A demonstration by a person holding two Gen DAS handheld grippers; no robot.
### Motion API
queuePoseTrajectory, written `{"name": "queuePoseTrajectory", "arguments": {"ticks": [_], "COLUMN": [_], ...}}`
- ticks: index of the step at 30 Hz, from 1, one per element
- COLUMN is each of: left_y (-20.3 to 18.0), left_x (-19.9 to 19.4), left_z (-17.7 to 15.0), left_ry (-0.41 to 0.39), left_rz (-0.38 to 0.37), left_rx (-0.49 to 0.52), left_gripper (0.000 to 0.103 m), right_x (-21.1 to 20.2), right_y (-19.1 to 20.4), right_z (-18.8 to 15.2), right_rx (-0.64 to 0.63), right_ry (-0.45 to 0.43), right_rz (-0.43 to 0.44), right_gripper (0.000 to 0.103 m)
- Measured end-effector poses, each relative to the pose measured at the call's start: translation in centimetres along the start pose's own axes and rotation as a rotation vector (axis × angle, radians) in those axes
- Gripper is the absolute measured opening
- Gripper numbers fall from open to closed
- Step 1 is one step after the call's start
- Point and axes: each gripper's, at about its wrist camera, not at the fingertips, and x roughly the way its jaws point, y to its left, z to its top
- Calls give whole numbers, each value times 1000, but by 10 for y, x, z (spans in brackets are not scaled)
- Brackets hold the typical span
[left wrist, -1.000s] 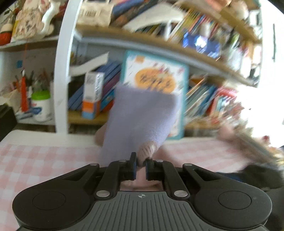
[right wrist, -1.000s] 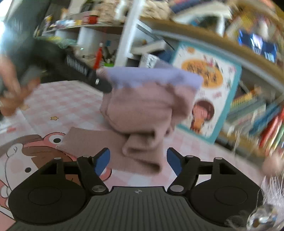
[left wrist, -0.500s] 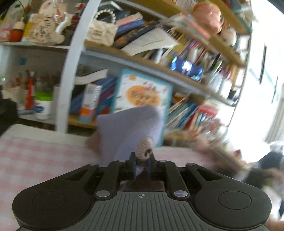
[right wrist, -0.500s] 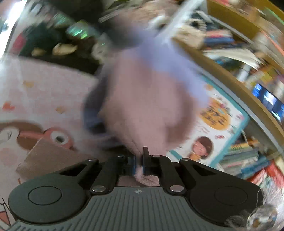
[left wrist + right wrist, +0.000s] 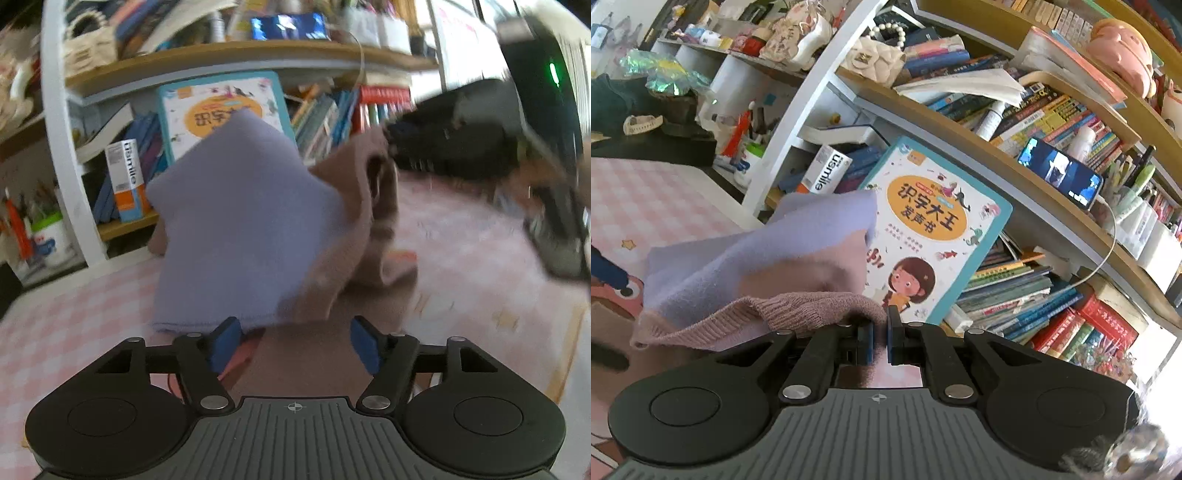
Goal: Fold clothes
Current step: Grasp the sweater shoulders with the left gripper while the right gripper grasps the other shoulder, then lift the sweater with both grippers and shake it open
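A knit garment (image 5: 243, 221), lilac on one side and dusty pink on the other, hangs bunched above the pink checked table (image 5: 74, 332). My left gripper (image 5: 295, 345) sits low in front of it. Its jaws are opening, and loose pink cloth lies between the blue pads without being pressed. In the right wrist view my right gripper (image 5: 881, 332) is shut on the ribbed pink hem (image 5: 798, 310) of the garment (image 5: 757, 251), holding it up. The right gripper (image 5: 443, 147) also shows at the upper right of the left wrist view, pinching the pink edge.
A crowded bookshelf (image 5: 1015, 173) rises behind the table. A large picture book (image 5: 923, 236) leans on it, close behind the garment. A white and orange box (image 5: 125, 181) and a lit phone (image 5: 1060, 173) stand on the shelves. A cartoon mat (image 5: 613, 291) covers the table's left.
My left gripper has opened, let go of the garment and dropped towards the table. My right gripper has shut on the pink hem and lifted it.
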Motion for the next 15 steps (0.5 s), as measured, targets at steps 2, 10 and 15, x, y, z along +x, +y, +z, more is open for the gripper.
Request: {"name": "queuePoseTrajectory", "arguments": {"ticks": [2,10,15], "left_y": [-5,-19,-25], "left_x": [6,43,49], "left_z": [0,6,6], "left_ry": [26,52,2], "left_rz": [69,318,333], "left_rx": [56,332,396], "left_gripper": [68,69,24], "right_x": [0,-2,-4], "right_y": [-3,-14,-18], "right_z": [-1,-10,-24], "right_rx": [4,24,34], "right_ry": [5,38,87], "right_rz": [0,-13,-13], "right_gripper": [6,6,6]}}
